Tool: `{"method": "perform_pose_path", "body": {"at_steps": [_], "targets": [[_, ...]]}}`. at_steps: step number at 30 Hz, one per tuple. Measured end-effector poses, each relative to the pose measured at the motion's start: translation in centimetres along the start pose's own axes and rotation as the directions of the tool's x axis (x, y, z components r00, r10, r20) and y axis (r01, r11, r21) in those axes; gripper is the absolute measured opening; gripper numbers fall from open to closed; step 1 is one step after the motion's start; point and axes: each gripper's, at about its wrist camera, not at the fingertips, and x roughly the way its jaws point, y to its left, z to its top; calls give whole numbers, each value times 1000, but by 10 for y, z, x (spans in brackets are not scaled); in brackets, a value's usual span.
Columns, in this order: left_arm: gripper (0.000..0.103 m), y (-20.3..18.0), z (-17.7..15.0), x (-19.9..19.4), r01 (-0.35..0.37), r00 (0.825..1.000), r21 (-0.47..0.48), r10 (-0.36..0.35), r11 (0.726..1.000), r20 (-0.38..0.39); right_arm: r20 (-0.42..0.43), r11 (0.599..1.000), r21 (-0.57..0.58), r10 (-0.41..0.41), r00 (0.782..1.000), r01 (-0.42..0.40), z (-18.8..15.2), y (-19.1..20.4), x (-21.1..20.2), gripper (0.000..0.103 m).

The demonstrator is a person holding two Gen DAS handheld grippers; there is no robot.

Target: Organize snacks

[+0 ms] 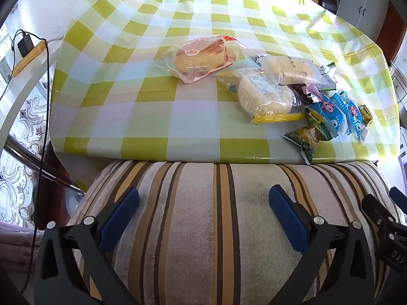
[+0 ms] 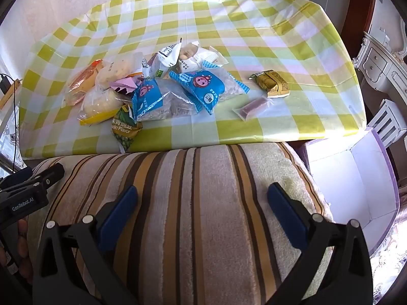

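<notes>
Snacks, assorted, lay heaped on a table under a green-and-white checked tablecloth (image 2: 254,25), nearer its front edge. Items recorded: a round bun in a red-printed clear wrapper (image 1: 201,57), set apart at the left of the heap; a pale round bun in a yellow-edged bag (image 1: 264,96); a clear bag with a pale loaf-shaped bar (image 1: 292,70) just behind it; a purple-and-pink wrapper (image 2: 126,85) wedged in the middle; two blue packets with a cartoon face (image 2: 201,86) (overlapping, contents greyish through the clear part); a green pea packet marked "Flavor" (image 2: 124,129) at the table's front edge; white sachets (image 2: 193,58) at the back of the heap. Lying apart to the right: a gold-wrapped piece (image 2: 273,84) and a small clear sleeve holding a purplish bar (image 2: 253,108). In front of the table stood a striped brown-and-cream cushion (image 1: 203,216), beneath both tools. Left gripper (image 1: 203,200) stood with its jaws spread wide, nothing between them, poised over the cushion and well apart from the snacks. Right gripper (image 2: 202,198) likewise gaped wide and empty above the cushion. An open white cardboard box (image 2: 356,178) sat at the right beside the cushion, below the table's corner. A black adapter with cable (image 1: 25,44) rested on a ledge at far left.
</notes>
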Motion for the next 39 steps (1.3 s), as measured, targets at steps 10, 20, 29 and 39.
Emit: {"method": "perform_pose_path", "body": {"at_steps": [10,20,29,39], "targets": [[99,1,0,0,1,1000,0,-1,1000,0,2,1000,0,0,1000,0,0,0,0,102],[99,0,0,0,1,1000,0,-1,1000,0,5,1000,0,0,1000,0,-1,0,0,102],[99,0,0,0,4,1000,-2,-4,1000,1,5,1000,-3,-4,1000,4,-3,0,-2,102],[99,0,0,0,3,1000,-1,-3,1000,0,5,1000,-3,-4,1000,4,-1,1,0,102]]}}
